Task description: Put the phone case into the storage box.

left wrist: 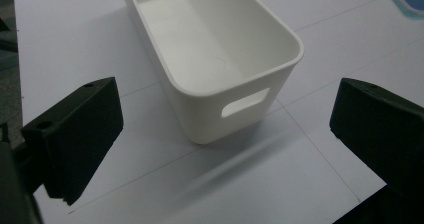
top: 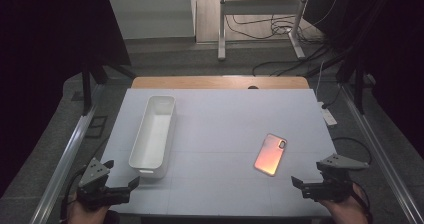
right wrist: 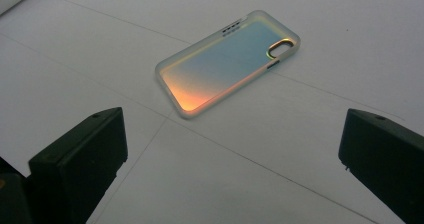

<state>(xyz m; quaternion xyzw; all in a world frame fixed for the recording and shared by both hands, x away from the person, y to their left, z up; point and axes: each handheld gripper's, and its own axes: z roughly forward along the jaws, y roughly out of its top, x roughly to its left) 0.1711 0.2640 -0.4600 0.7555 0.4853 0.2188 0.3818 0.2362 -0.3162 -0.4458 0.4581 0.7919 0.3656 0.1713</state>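
Observation:
An iridescent phone case (top: 270, 154) lies flat on the white table, right of centre; in the right gripper view the phone case (right wrist: 227, 61) shows orange and blue, with its camera cutout at the far end. My right gripper (top: 308, 176) hovers at the table's front right corner, open and empty, a short way from the case. A long white bin (top: 154, 134) stands empty on the left, its handle slot toward me. The bin (left wrist: 210, 59) sits just ahead of my left gripper (top: 121, 173), which is open with nothing between its jaws.
The white table top (top: 220, 119) ends in a wooden strip at the far edge. Beyond it stand a metal frame's legs (top: 221, 29) and loose cables (top: 300, 59) on the floor. Metal rails (top: 65, 159) run along both sides.

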